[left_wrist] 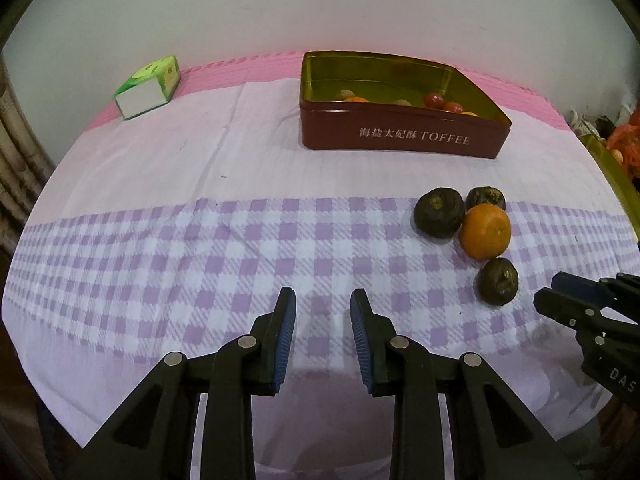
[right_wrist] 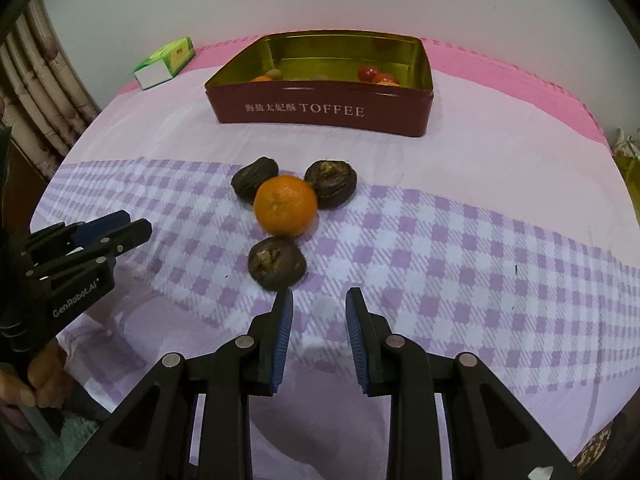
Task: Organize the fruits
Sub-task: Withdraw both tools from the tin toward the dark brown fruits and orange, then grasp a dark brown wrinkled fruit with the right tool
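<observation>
Both claws empty, jaws apart: left gripper hovers over bare checked cloth, right gripper sits just short of the nearest dark fruit. Landmark: orange. Two more dark fruits touch it behind, left one and right one; the nearest lies just in front. Toffee tin is well behind the orange, lid off, already holding some fruit, likely the drop spot. Green carton sits left of the tin. Right claw looks lined up for the next pick.
</observation>
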### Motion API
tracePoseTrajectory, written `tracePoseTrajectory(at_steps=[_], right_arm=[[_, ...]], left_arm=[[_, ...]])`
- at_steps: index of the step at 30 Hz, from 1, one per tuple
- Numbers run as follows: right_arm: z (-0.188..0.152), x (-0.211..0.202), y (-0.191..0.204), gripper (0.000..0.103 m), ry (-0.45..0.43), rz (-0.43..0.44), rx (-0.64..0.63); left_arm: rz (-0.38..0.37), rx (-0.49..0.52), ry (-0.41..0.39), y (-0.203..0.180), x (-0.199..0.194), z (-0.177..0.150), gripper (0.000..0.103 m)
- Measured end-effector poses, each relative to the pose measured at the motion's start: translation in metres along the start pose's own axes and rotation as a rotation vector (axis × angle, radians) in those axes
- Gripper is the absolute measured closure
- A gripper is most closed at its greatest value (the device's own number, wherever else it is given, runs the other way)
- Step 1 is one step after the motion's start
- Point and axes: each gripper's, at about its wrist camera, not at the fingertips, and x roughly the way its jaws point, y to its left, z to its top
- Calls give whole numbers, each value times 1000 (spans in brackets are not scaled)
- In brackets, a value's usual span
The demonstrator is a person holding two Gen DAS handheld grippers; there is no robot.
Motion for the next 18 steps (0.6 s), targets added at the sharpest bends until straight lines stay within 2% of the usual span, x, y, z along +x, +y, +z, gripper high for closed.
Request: tracePoseTrajectory(at_steps=[14,18], right_arm=[[-1,9,7,77,19,10,-19],[-1,14,8,77,32,12,-20]], left_arm=[[-18,-57,41,13,16,-7,73],[-17,-49,29,15,17,-9,73]])
